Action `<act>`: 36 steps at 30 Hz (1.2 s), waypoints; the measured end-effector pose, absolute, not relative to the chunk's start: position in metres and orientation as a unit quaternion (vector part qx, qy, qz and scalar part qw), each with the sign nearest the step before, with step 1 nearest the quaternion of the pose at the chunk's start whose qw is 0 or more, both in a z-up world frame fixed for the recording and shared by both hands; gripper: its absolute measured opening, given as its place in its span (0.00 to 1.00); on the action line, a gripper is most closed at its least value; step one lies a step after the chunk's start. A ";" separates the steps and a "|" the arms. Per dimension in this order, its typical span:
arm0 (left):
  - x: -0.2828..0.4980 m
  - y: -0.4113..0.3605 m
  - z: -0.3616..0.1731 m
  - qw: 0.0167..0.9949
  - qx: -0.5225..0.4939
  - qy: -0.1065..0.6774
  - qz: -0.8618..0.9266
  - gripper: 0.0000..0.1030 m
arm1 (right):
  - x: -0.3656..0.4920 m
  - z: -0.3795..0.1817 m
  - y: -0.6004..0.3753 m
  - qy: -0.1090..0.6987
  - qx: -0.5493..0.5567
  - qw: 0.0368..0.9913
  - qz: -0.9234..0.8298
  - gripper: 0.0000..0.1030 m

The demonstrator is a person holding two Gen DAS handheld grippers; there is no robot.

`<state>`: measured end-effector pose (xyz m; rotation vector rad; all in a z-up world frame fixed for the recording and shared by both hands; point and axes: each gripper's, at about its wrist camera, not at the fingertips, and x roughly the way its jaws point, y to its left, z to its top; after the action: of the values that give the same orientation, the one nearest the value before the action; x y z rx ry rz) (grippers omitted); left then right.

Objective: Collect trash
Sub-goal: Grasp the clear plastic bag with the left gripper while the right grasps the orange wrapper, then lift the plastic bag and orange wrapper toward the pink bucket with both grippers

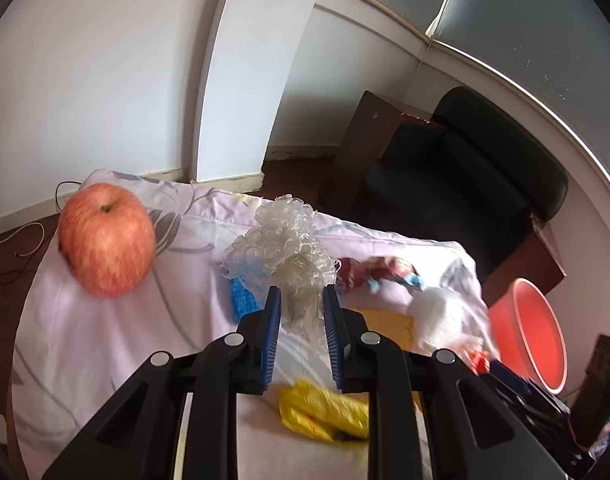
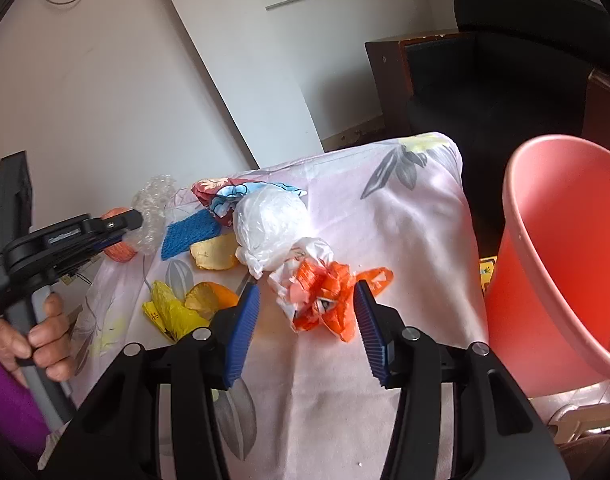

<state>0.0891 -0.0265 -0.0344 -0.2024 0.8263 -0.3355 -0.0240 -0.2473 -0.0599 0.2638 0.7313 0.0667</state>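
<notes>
pinching the clear bubble wrap [image 1: 289,248] in my left gripper [image 1: 301,300], jaws nearly closed on it; my right gripper [image 2: 307,300] sits half-open around the orange bag [image 2: 325,292], not gripping. the pink bucket [image 2: 553,264] looks empty, so nearly everything remains on the floral cloth [image 2: 405,216]; armchair [image 1: 465,176] behind.

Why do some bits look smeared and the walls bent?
Left wrist view: the yellow wrapper and the right-hand litter smear with motion blur, while the apple is only slightly soft. Both views: the fisheye lens bows straight wall lines and darkens the corners.
</notes>
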 end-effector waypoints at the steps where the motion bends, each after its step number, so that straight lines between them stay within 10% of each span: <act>1: 0.084 -0.025 -0.033 0.896 -0.099 0.399 -0.165 0.20 | -0.023 -0.057 -0.245 0.351 0.117 0.928 0.032 0.48; 36: -0.011 -0.076 0.002 0.893 -0.055 0.374 -0.245 0.20 | -0.075 -0.028 -0.261 0.328 0.106 0.937 0.057 0.46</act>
<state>-0.0109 -0.0760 0.0018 -0.1142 0.7751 -0.5075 -0.0754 -0.2613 -0.0276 0.2168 0.6696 0.1157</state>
